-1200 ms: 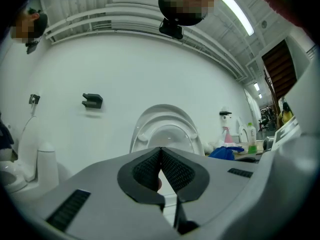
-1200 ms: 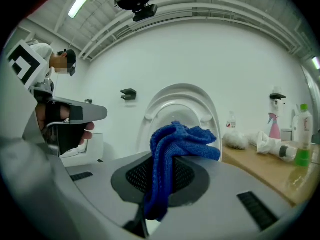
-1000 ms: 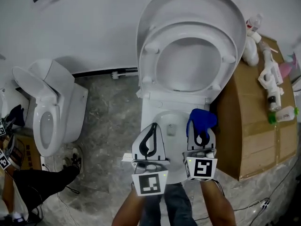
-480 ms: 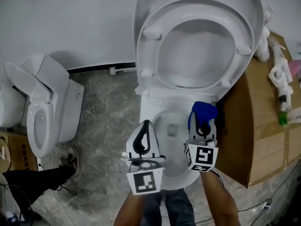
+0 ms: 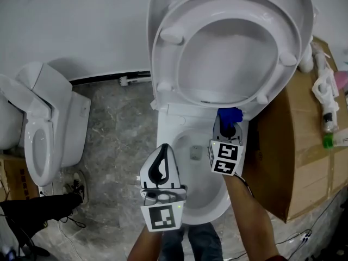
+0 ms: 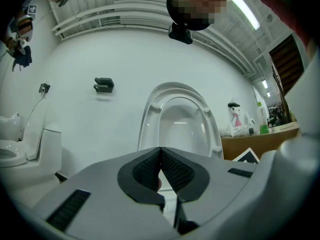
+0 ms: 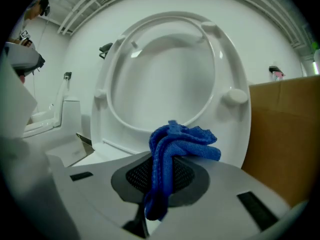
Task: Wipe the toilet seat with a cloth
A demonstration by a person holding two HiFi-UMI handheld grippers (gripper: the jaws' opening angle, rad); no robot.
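Toilet seat (image 5: pixel 169 64): raised at 12 o'clock, apparently unwiped.
Left gripper (image 6: pixel 160 151): clenched, empty, at 7 o'clock.
Right gripper (image 5: pixel 229 128): grasping the cloth (image 7: pixel 175 149), near the seat's 5 o'clock edge.
Cloth: bunched, blue; contact with the seat unclear.
Remaining: probably the whole wipe.

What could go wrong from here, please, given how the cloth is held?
The blue microfibre cloth is bunched in the right hand-held gripper, so hard jaw tips might scrape the raised white plastic toilet seat. The brown cardboard box stands close beside that gripper; a wide sweep could bump it.
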